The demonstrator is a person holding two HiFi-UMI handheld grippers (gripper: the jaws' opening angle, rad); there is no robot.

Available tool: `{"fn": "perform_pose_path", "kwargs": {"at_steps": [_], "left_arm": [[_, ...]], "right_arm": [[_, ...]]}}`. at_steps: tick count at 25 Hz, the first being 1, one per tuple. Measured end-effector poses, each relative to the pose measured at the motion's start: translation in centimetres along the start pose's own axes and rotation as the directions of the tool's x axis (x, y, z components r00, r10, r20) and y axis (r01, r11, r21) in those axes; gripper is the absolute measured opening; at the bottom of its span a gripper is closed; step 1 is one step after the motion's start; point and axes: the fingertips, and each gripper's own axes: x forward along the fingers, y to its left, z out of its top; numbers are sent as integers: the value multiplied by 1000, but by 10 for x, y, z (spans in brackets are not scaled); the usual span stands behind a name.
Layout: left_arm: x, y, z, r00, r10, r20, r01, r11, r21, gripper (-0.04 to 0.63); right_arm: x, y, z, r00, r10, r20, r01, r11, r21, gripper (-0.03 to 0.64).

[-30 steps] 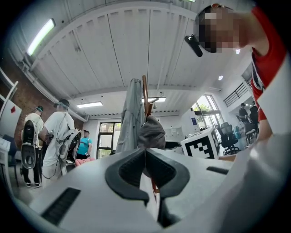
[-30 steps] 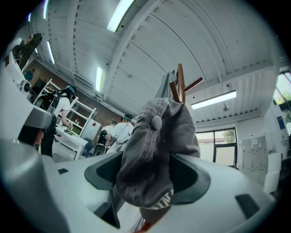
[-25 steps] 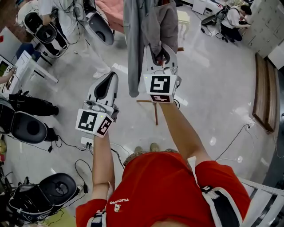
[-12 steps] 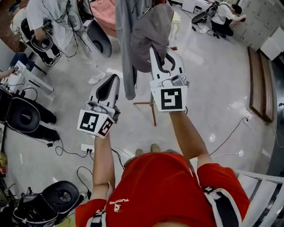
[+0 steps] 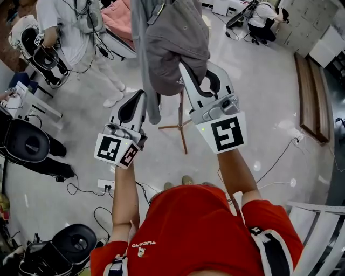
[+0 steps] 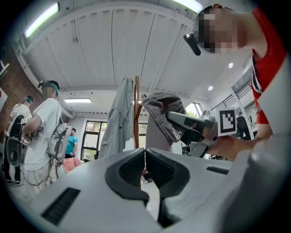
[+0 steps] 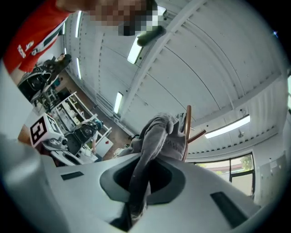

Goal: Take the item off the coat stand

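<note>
A wooden coat stand (image 5: pixel 182 126) stands on the floor in front of me, its pole (image 6: pixel 136 113) rising between two garments. A dark grey garment (image 5: pixel 175 43) hangs bunched at its top, next to a longer light grey one (image 5: pixel 141 32). My right gripper (image 5: pixel 193 81) is raised and shut on the dark grey garment (image 7: pixel 159 136), whose fabric runs down between the jaws; the stand's pole (image 7: pixel 188 123) shows just behind. My left gripper (image 5: pixel 132 105) hovers lower left of the garments, shut with nothing in it, its tips (image 6: pixel 145 152) pointing at the stand.
A person in white (image 5: pixel 70 27) stands at the back left among black seat-like devices (image 5: pixel 27 143). Cables and a power strip (image 5: pixel 105 186) lie on the floor near my feet. A wooden bench (image 5: pixel 307 97) runs along the right wall. Another person (image 5: pixel 261 16) sits far back.
My right gripper has closed on the dark grey garment and risen with it, bunching the fabric up at the top of the stand. The left gripper has hardly moved.
</note>
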Motion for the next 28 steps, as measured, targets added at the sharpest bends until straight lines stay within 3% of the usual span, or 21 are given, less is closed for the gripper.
{"fn": "perform_pose_path", "kwargs": {"at_steps": [5, 8, 15, 21, 28], "left_arm": [[-9, -1, 16, 999, -18, 32, 18, 1000, 1, 12], [-17, 0, 24, 999, -10, 54, 10, 1000, -1, 12], [-29, -7, 32, 997, -1, 72, 0, 1000, 4, 12], [-29, -13, 30, 998, -10, 66, 9, 1000, 6, 14], [-24, -26, 24, 997, -16, 72, 15, 1000, 9, 12]], "right_arm": [[-22, 14, -12, 994, 109, 0, -108, 984, 139, 35], [-39, 14, -14, 989, 131, 67, -142, 971, 193, 35], [-85, 16, -21, 977, 176, 123, -200, 953, 226, 35], [-103, 22, -34, 974, 212, 76, -225, 943, 245, 34], [-115, 21, -37, 971, 220, 90, -235, 945, 229, 35]]}}
